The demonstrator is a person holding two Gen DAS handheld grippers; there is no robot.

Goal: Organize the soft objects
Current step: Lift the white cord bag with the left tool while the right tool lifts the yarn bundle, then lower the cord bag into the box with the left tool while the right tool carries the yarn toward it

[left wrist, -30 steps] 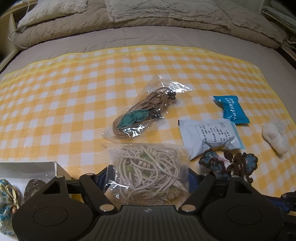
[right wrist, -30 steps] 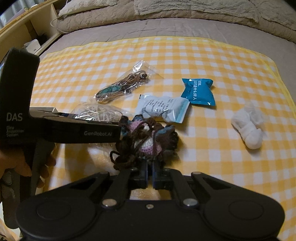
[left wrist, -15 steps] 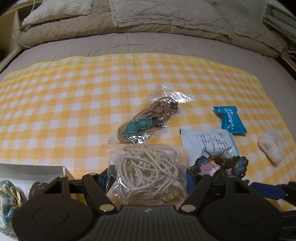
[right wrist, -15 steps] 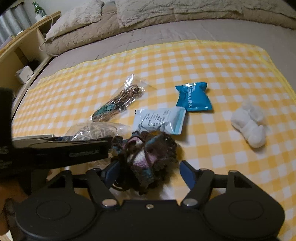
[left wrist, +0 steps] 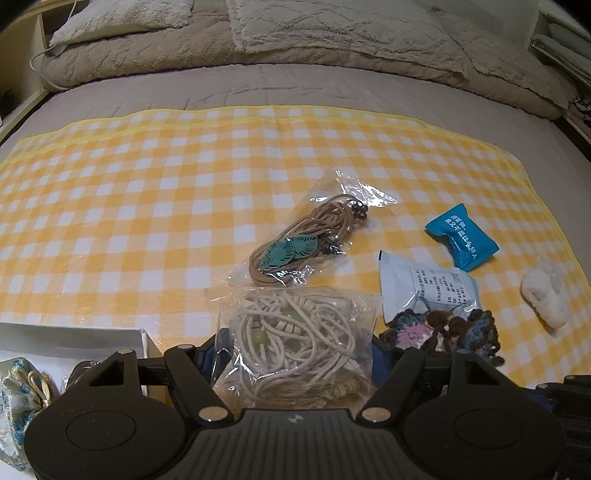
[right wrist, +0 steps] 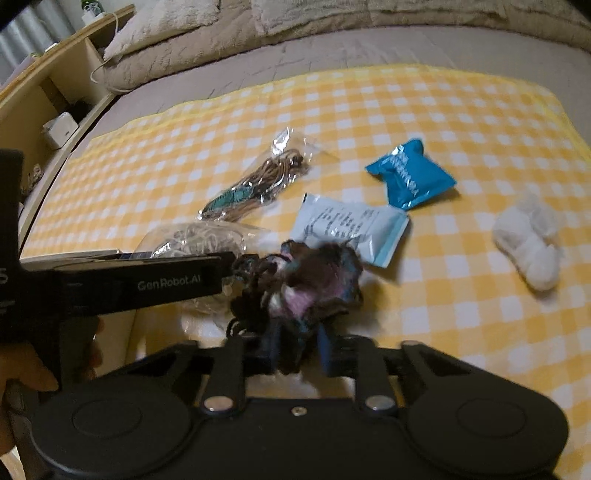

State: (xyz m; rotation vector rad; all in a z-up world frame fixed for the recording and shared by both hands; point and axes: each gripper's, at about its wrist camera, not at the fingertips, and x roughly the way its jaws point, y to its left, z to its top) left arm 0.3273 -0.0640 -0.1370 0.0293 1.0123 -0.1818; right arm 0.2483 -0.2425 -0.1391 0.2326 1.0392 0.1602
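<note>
Checked cloth: right gripper fingers closing on crochet piece

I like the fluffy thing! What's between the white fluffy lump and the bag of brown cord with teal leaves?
Two packets: the blue foil packet and the pale printed pouch, seen in both wrist views.

A yellow-and-white checked cloth lies flat over the grey-brown bed, spreading ahead of the jaws in both views. Beyond it, at the far end of the bed, rest beige quilted pillows. Far left of the jaws in the right wrist view stands a light wooden shelf unit holding a small white box.
</note>
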